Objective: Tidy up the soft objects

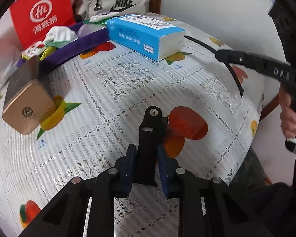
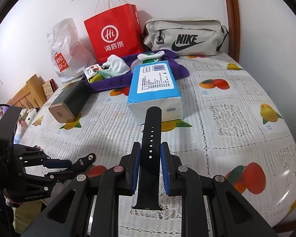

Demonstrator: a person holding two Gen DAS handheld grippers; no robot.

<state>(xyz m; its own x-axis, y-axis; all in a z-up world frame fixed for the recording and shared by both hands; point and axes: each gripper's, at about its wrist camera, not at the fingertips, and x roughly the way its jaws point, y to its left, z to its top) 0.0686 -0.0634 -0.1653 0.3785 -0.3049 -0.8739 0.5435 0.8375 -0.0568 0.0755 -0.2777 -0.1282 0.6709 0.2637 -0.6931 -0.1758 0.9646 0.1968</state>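
My left gripper (image 1: 146,147) is shut on a short black watch strap half (image 1: 152,118) with a metal stud at its tip, held just above the tablecloth. In the right wrist view this left gripper (image 2: 73,166) sits at the lower left with the short strap (image 2: 84,160) sticking out. My right gripper (image 2: 151,145) is shut on a long black strap (image 2: 152,122) with a row of holes. A blue tissue pack (image 2: 154,83) lies ahead. Behind it lie a purple towel (image 2: 112,81) and white socks (image 2: 116,64).
A dark box with a gold end (image 2: 69,100) lies at left. A red paper bag (image 2: 114,35), a white plastic bag (image 2: 65,53) and a grey Nike bag (image 2: 183,37) line the wall. The fruit-print tablecloth (image 2: 227,128) curves off at right. A hand (image 1: 290,116) holds the right gripper (image 1: 223,54).
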